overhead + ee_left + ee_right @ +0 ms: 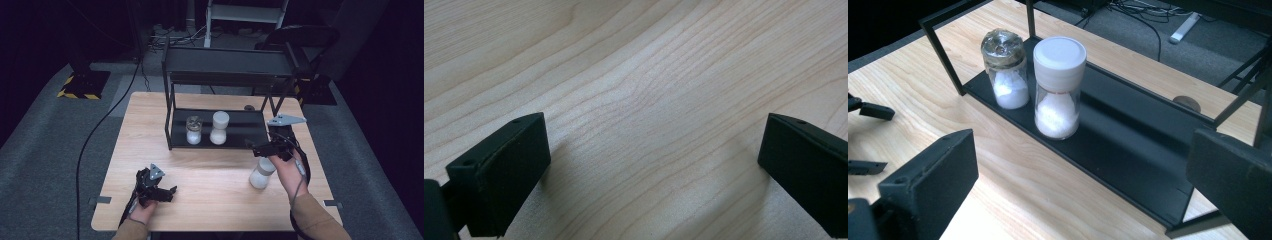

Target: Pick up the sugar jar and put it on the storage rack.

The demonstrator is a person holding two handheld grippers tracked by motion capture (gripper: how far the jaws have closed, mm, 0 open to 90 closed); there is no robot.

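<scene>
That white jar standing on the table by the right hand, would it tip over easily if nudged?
Probably yes: the jar stands tall and narrow on smooth wood. Its smooth sides likely slip in a loose grip. The right hand-held gripper hangs open near its top, so a bump there could topple it.

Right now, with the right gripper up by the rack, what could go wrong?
The white jar on the table stands close under the right gripper and hand; a careless move could tip it. On the rack's lower shelf, the white-lidded jar and the foil-topped jar stand close together, so adding a third may knock them.
</scene>
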